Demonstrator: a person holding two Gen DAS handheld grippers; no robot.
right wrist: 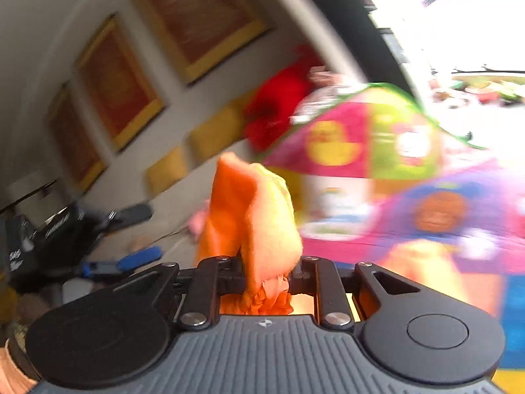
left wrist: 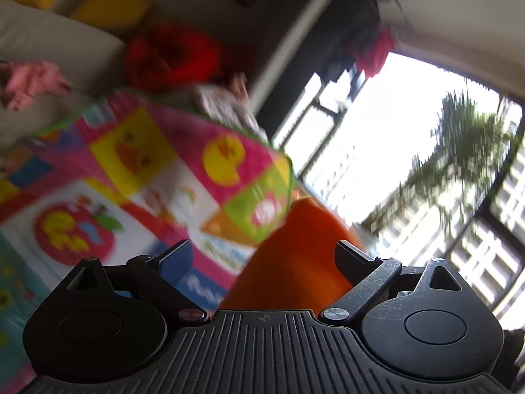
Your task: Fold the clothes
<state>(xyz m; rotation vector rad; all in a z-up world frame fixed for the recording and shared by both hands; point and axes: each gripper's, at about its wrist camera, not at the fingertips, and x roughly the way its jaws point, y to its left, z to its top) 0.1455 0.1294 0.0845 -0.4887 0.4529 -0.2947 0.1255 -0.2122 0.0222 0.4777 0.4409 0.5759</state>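
Plainly, no fold is shown as made. The play mat (left wrist: 137,170), the largest thing in both views, is spread under everything, with a red heap (left wrist: 170,55) at its far edge toward 11 o'clock and a pink garment (left wrist: 29,82) at 9 o'clock in the left view. The orange cloth (right wrist: 249,216) is held up off the mat — bunched, not flat — so no stage can be fixed beyond that; both views are blurred. Whether any other garment is folded cannot be told.

The right gripper (right wrist: 265,272) is pressed together on the cloth, a crumpled wad being pinched between its fingers at 6 o'clock. The left gripper (left wrist: 265,256) is spread wide; the cloth is seen between its fingers, toward 5 o'clock, but contact cannot be told.
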